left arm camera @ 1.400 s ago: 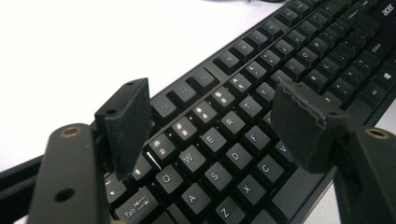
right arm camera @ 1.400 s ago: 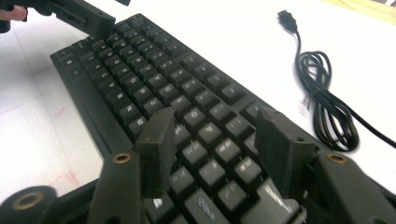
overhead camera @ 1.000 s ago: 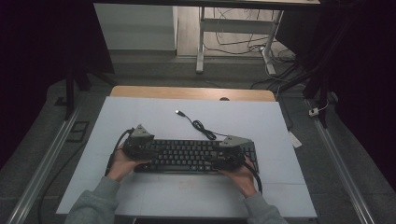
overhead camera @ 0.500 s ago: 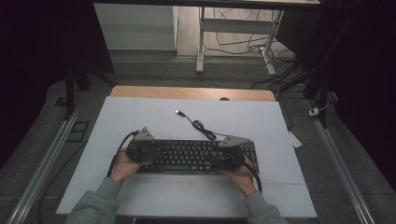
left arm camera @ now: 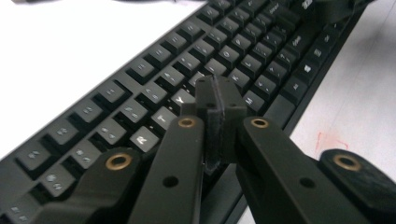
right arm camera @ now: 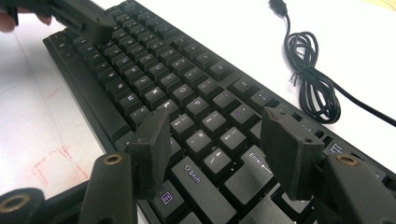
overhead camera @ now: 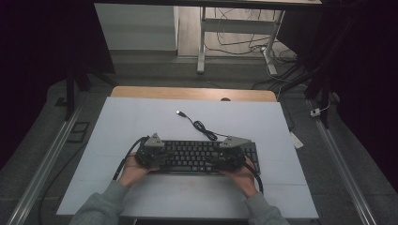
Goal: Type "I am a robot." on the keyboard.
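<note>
A black keyboard (overhead camera: 197, 157) lies on the white table, its coiled black cable (overhead camera: 202, 127) running back to a USB plug (overhead camera: 179, 113). My left gripper (overhead camera: 163, 158) hovers over the keyboard's left half. In the left gripper view the keyboard (left arm camera: 140, 93) sits under my left gripper (left arm camera: 215, 100), whose jaws have just been closing and now stand shut, pads together with nothing between them. My right gripper (overhead camera: 220, 160) is over the right half. In the right gripper view, my right gripper (right arm camera: 219, 135) stands open above the keys (right arm camera: 187, 93) near Enter and Shift, holding nothing.
The white tabletop (overhead camera: 141, 117) has free room behind and in front of the keyboard. A faint red mark (right arm camera: 51, 163) is drawn on it near the front. A wooden strip (overhead camera: 187, 93) edges the back. Metal rails (overhead camera: 42, 164) run along both sides on the floor.
My left gripper has shifted right, onto the keyboard's left half, and its jaws have closed. The right gripper and the keyboard have stayed put.
</note>
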### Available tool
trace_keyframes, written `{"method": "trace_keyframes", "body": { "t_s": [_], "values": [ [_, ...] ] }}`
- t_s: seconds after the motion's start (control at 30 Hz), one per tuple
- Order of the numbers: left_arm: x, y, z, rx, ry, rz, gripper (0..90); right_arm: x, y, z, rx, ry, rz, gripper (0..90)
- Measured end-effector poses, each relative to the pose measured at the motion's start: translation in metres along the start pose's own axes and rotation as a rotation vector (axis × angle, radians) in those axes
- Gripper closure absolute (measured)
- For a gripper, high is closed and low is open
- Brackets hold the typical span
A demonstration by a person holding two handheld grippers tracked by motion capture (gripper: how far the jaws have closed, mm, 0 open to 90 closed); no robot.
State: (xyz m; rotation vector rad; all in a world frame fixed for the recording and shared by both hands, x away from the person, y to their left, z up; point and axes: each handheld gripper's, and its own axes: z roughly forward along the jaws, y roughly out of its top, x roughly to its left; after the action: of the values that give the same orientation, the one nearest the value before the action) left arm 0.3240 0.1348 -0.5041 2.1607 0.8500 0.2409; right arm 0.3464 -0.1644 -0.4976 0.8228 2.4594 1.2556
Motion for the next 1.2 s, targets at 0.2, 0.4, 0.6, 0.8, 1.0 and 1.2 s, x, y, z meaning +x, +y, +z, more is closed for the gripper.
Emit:
{"method": "trace_keyframes", "body": {
  "t_s": [0.2, 0.4, 0.6, 0.8, 1.0, 1.2],
  "values": [
    [-0.002, -0.001, 0.005, 0.029, -0.016, 0.011, 89.0, 0.0, 0.0, 0.0, 0.002, -0.001, 0.002, 43.1],
    [-0.005, -0.003, 0.01, 0.05, -0.021, 0.018, 88.9, 0.0, 0.0, 0.001, 0.005, 0.0, 0.001, 43.1],
    [-0.004, -0.004, 0.015, 0.07, -0.017, 0.023, 88.8, 0.001, 0.0, 0.001, 0.011, 0.001, 0.002, 43.1],
    [-0.004, -0.005, 0.016, 0.075, -0.013, 0.019, 88.6, 0.001, -0.001, 0.002, 0.014, 0.002, 0.0, 42.9],
    [-0.005, -0.005, 0.017, 0.08, -0.011, 0.025, 88.6, 0.0, -0.001, 0.002, 0.014, 0.0, 0.0, 42.9],
    [-0.006, -0.006, 0.019, 0.095, -0.002, 0.03, 88.8, 0.0, -0.001, 0.002, 0.016, -0.003, 0.002, 42.8]
  ]
}}
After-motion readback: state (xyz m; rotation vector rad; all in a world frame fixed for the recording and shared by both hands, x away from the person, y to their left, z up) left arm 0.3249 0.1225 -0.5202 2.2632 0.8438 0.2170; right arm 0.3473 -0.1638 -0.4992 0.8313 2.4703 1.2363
